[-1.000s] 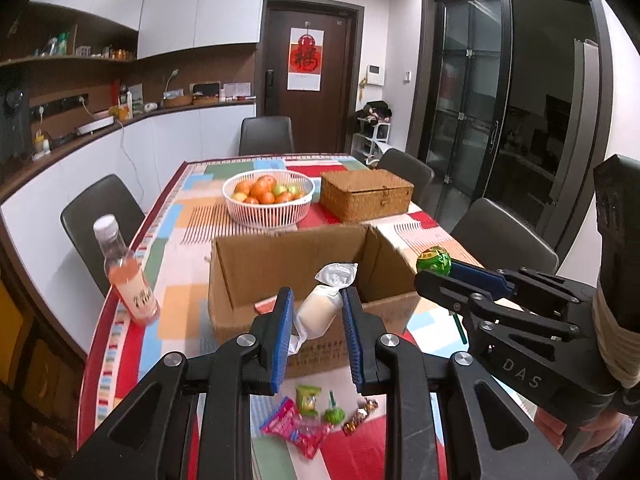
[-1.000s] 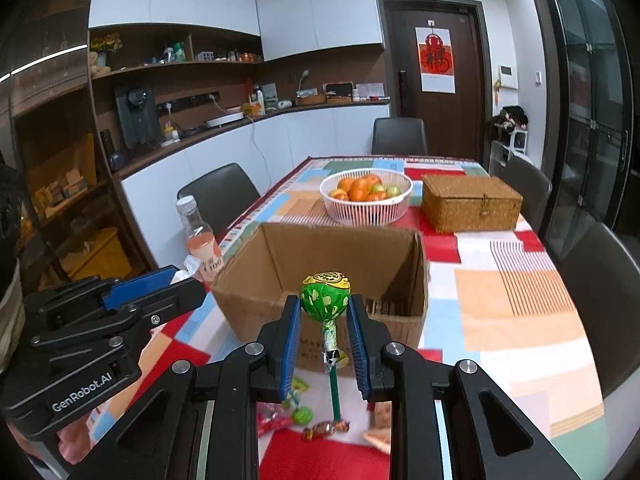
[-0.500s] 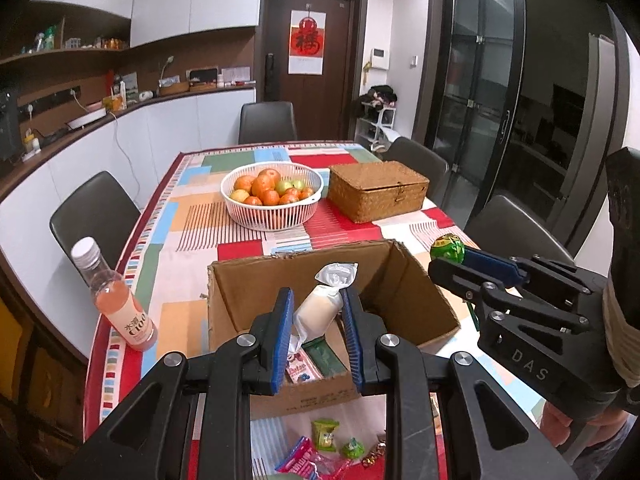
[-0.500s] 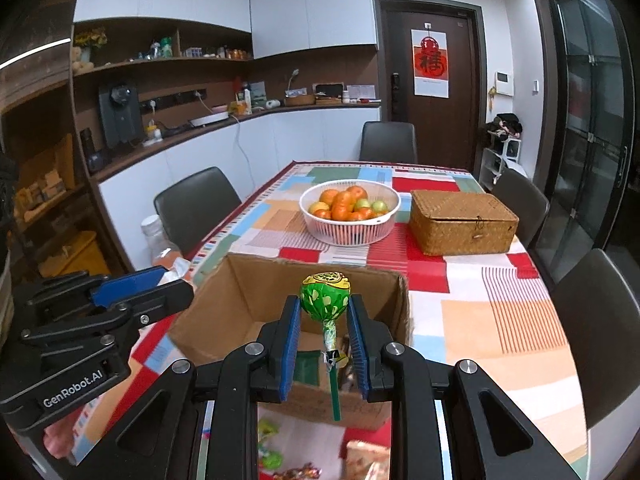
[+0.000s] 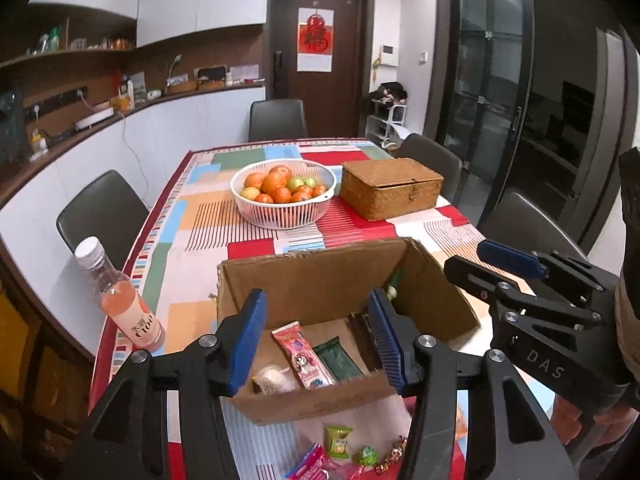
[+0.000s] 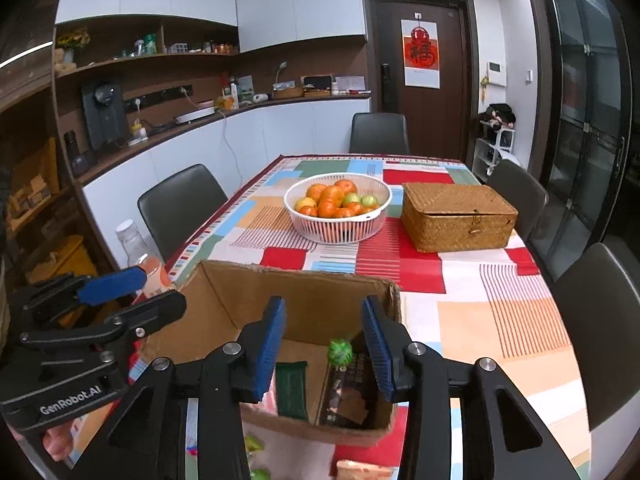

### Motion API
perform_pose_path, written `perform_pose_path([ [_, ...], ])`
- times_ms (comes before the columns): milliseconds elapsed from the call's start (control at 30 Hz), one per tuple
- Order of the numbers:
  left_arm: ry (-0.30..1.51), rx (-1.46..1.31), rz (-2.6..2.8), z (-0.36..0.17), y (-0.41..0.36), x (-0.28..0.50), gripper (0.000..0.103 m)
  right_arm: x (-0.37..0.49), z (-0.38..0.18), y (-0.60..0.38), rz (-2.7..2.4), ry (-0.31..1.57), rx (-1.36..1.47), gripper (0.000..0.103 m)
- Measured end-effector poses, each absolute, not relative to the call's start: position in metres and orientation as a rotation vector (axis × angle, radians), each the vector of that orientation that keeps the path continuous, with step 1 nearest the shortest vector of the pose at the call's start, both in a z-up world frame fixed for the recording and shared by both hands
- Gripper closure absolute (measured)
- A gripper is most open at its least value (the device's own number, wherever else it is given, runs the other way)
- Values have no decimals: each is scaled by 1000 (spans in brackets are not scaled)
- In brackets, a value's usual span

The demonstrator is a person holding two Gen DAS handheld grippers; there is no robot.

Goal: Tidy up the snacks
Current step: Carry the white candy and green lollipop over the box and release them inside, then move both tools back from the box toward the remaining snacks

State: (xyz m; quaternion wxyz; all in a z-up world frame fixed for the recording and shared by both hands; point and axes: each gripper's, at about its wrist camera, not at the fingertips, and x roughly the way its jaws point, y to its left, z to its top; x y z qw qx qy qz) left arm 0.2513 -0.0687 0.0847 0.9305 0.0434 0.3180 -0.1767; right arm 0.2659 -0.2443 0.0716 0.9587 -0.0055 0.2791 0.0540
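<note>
An open cardboard box (image 5: pixel 320 276) (image 6: pixel 296 292) stands on the table. My left gripper (image 5: pixel 316 340) is open above its near edge. Inside lie a white wrapped sweet (image 5: pixel 274 378), a red snack packet (image 5: pixel 304 356) and a green bar (image 5: pixel 338 362). My right gripper (image 6: pixel 324 348) is open over the box; the green lollipop (image 6: pixel 340 352) lies inside beside a dark packet (image 6: pixel 346 384) and the green bar (image 6: pixel 292 388). Loose candies (image 5: pixel 340 446) lie on the table before the box.
A pink drink bottle (image 5: pixel 120 300) stands left of the box. A white basket of fruit (image 5: pixel 282 192) and a wicker box (image 5: pixel 390 188) sit further back. Dark chairs surround the table; a counter runs along the left wall.
Both grippers have opened above the box. The white sweet left the left gripper and the green lollipop left the right one; both now lie inside the box.
</note>
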Motion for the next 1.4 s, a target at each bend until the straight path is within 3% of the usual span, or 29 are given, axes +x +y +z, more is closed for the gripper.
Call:
perform_pose_path([
  [600,659,84,-384,65,-51,175,49,185,51,-229,185,567,-13,62],
  [1400,998,37,-341,-70,-16,153,49,177,-63,-198,260,892,-97,62],
])
